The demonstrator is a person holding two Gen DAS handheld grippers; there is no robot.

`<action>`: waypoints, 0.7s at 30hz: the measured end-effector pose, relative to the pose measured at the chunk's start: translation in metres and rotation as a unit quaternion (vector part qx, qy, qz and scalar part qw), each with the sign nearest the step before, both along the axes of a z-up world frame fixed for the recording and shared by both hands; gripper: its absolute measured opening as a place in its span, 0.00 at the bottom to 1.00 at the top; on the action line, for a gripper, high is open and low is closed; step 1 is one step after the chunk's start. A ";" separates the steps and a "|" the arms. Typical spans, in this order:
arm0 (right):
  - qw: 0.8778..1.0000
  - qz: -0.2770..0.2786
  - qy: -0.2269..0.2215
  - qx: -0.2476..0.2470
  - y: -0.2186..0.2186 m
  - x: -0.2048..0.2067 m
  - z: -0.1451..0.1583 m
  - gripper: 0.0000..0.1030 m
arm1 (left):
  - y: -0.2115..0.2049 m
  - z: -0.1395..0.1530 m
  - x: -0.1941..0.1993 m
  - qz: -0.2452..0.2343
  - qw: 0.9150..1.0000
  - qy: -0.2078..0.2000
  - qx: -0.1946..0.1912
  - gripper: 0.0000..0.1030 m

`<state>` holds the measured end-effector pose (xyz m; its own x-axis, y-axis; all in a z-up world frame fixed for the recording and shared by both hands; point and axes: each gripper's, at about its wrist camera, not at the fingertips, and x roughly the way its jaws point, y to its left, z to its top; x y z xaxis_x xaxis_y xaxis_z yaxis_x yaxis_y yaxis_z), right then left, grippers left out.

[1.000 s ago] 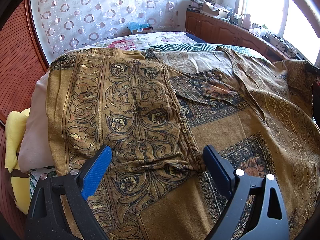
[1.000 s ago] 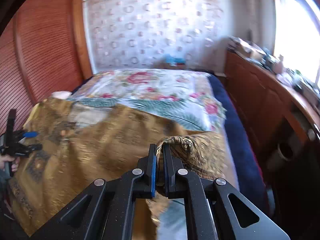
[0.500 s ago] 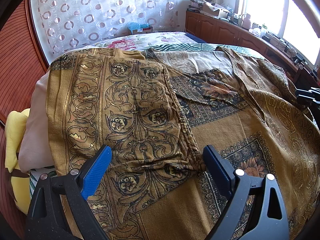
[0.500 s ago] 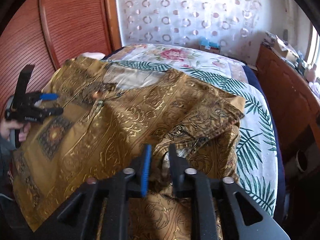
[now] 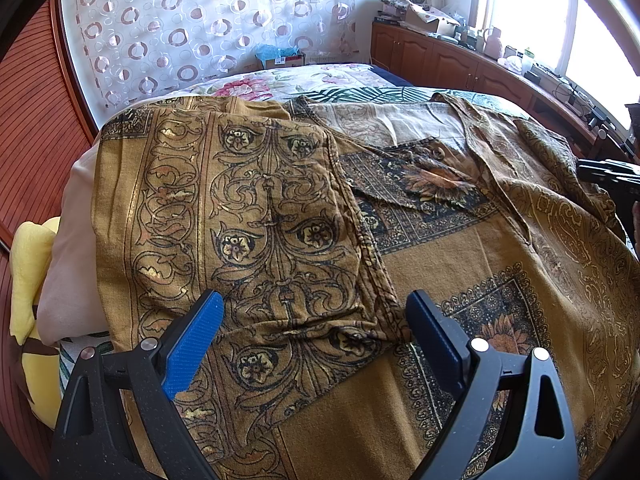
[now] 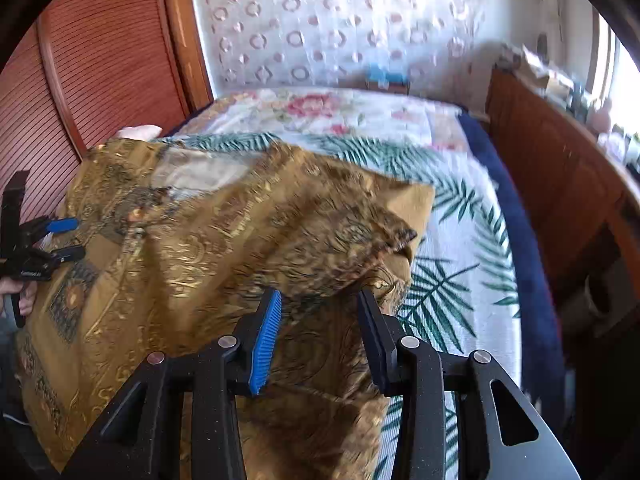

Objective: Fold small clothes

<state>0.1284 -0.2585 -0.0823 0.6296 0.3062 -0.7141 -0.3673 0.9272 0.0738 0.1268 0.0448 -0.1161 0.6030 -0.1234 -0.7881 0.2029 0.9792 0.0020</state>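
A mustard-gold patterned garment (image 5: 400,216) lies spread on the bed, its left sleeve (image 5: 256,216) folded over the body. It also shows in the right wrist view (image 6: 208,264), with its right side folded over in a loose heap. My left gripper (image 5: 316,324) is open and empty, hovering just above the folded sleeve's lower end. My right gripper (image 6: 318,320) is open and empty above the heaped right edge of the garment. The right gripper also shows in the left wrist view (image 5: 608,176) at the far right edge, and the left gripper in the right wrist view (image 6: 66,238).
The bed has a floral and palm-leaf cover (image 6: 452,216). A pink pillow (image 5: 68,264) and a yellow cushion (image 5: 28,264) lie at the left. A red wooden wardrobe (image 6: 104,64) stands on the left, a wooden cabinet (image 6: 560,184) along the right.
My right gripper has opened and let go of the garment's edge, which it carried over the body and dropped in a fold. My left gripper has stayed still and open.
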 end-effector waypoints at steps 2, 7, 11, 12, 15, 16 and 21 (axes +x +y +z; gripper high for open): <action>1.000 -0.001 0.016 0.008 -0.001 0.010 -0.005 0.40 | 0.000 0.000 0.000 0.000 1.000 0.000 0.000 0.90; 0.999 -0.001 0.031 0.021 0.003 0.029 -0.005 0.40 | 0.000 0.000 0.000 0.000 1.000 0.000 0.000 0.90; 0.999 0.017 0.026 0.036 0.015 0.039 -0.004 0.18 | 0.000 0.000 0.000 0.000 1.000 0.000 0.000 0.90; 0.999 0.027 0.027 0.038 0.019 0.043 -0.003 0.16 | 0.000 0.000 0.000 0.000 1.000 0.000 0.000 0.90; 0.998 0.052 0.021 0.036 0.037 0.047 0.000 0.14 | 0.000 0.000 0.000 0.000 1.000 0.000 0.000 0.90; 0.997 0.061 0.020 0.036 0.043 0.048 0.002 0.14 | 0.000 0.000 0.000 0.000 1.000 0.000 0.000 0.90; 0.996 0.082 -0.009 0.021 0.063 0.041 0.012 0.28 | 0.000 0.002 0.000 0.002 1.000 -0.001 0.003 0.90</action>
<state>0.1699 -0.1951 -0.0699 0.5807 0.4360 -0.6876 -0.5155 0.8506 0.1040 0.1266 0.0446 -0.1146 0.6050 -0.1174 -0.7876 0.1999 0.9798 0.0075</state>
